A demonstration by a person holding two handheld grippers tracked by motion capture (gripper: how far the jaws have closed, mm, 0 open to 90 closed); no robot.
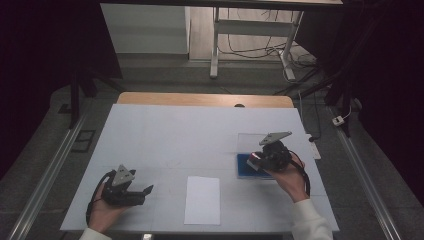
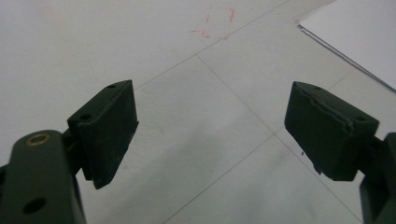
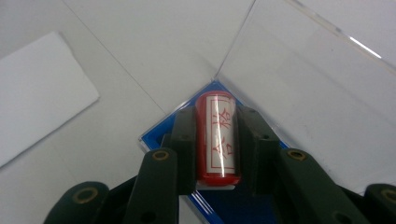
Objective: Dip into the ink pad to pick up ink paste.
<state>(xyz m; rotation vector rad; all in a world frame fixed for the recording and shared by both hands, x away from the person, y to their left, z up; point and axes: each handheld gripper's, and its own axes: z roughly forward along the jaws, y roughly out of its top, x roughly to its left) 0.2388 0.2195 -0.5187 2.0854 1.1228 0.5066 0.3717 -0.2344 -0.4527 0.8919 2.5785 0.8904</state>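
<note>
Between the two black jaws of the right gripper [image 3: 217, 144] sits a red stamp [image 3: 217, 137], a small cylinder with a white label and red characters on it. Both pads press on its sides, so the gripper is closed around it and holds it. Under the stamp lies a blue ink pad [image 3: 243, 203] in a case with a clear lid [image 3: 308, 88] (the lid stands open, tilted back). On the high view this case is at the right part of the white bench [image 1: 165, 130], under the right gripper [image 1: 256, 159]. A white sheet of paper [image 1: 202, 200] lies near the front edge, between both hands. Well apart, at the left, the left gripper [image 2: 210, 135] has its jaws wide, with bare bench surface between them.
</note>
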